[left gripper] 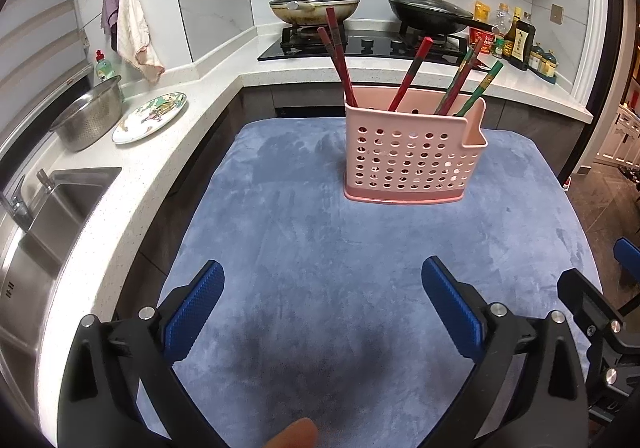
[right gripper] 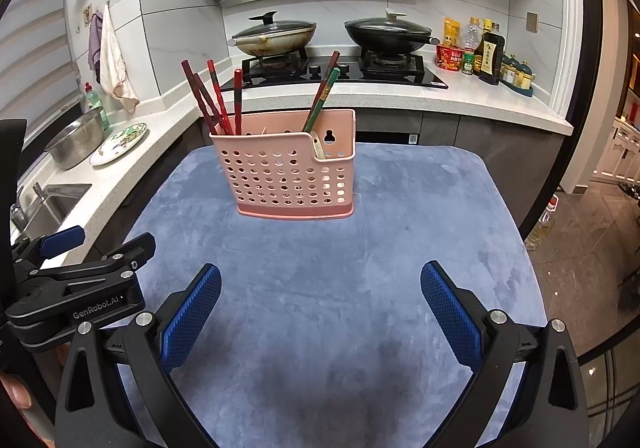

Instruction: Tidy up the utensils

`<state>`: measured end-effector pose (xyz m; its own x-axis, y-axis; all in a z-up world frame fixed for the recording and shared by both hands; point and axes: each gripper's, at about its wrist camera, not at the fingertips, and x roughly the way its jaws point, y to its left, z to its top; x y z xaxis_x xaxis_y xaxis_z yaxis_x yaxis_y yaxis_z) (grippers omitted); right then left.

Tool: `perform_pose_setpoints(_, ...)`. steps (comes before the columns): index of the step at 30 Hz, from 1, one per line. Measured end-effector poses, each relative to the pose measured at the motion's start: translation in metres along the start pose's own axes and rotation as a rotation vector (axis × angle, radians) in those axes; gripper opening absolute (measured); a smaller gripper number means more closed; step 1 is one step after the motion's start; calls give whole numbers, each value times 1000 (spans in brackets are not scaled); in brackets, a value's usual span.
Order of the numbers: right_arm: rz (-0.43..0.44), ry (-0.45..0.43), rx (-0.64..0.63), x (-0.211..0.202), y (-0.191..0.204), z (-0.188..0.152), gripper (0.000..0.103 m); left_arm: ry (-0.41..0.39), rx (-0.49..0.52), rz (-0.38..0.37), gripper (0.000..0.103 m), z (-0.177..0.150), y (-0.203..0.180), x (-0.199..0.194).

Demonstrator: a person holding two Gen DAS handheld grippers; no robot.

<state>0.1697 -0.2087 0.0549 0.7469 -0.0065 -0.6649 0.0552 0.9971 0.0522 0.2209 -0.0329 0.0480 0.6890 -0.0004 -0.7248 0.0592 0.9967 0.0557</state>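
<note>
I see the desk [left gripper: 360, 268] under a blue cloth [right gripper: 360, 268], with the pink basket [left gripper: 412, 156] standing upright at its far middle — red and green chopsticks [left gripper: 340, 52] lean inside it. My left tongs [left gripper: 322, 288] and right tongs [right gripper: 320, 288] gape wide, both empty.

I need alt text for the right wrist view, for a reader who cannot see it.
A pink basket holding chopsticks stands on a blue cloth. The right gripper is open and empty in front; a stove with two pans is behind.
</note>
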Motion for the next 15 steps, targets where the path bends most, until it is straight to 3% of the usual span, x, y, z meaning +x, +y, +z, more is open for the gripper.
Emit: perform_pose_setpoints(15,-10,12,3,3,0,-4,96,-9,1,14,95,-1,0,0)
